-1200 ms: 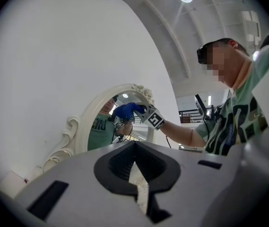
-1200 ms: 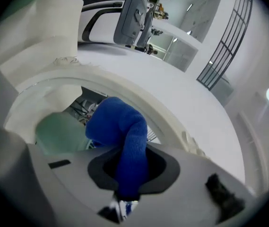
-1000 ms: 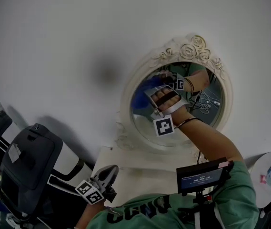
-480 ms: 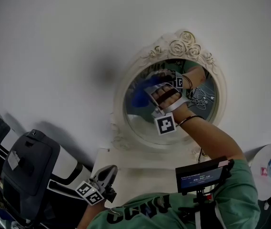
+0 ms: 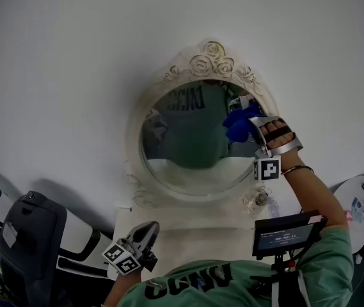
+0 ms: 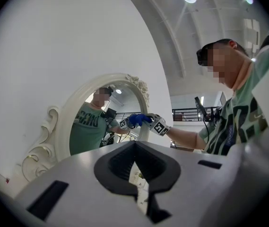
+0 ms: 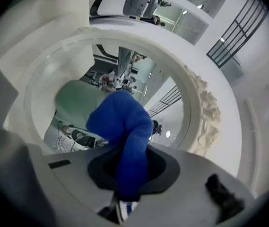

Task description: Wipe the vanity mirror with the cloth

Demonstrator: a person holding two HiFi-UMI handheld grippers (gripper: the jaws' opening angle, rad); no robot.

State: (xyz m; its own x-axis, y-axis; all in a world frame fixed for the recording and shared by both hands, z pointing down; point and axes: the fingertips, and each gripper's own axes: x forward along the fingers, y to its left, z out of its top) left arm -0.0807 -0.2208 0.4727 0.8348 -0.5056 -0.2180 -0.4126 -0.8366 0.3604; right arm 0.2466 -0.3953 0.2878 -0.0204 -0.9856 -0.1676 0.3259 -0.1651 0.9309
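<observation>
Closest to me, my left gripper (image 5: 144,232) hangs low over the near edge of the desk (image 5: 188,226). Its jaws are together with nothing between them, and it takes no part in the wiping.

Farther out, my right gripper (image 5: 263,130) reaches up to the right side of the mirror (image 5: 182,146), jaws clamped on the blue cloth (image 5: 238,123). The cloth bunches out ahead of the jaws and sits at the upper right of the glass, just inside the carved white frame (image 5: 134,142). It looks to be touching the glass. Behind everything is the plain white wall (image 5: 73,56).

I judge this to be the wiping step itself, at the right-hand end of a stroke. The middle and left of the glass lie well apart from the cloth. The next move therefore calls for a sweep leftward with the cloth pressed flat, without bumping the frame or tipping the mirror.
</observation>
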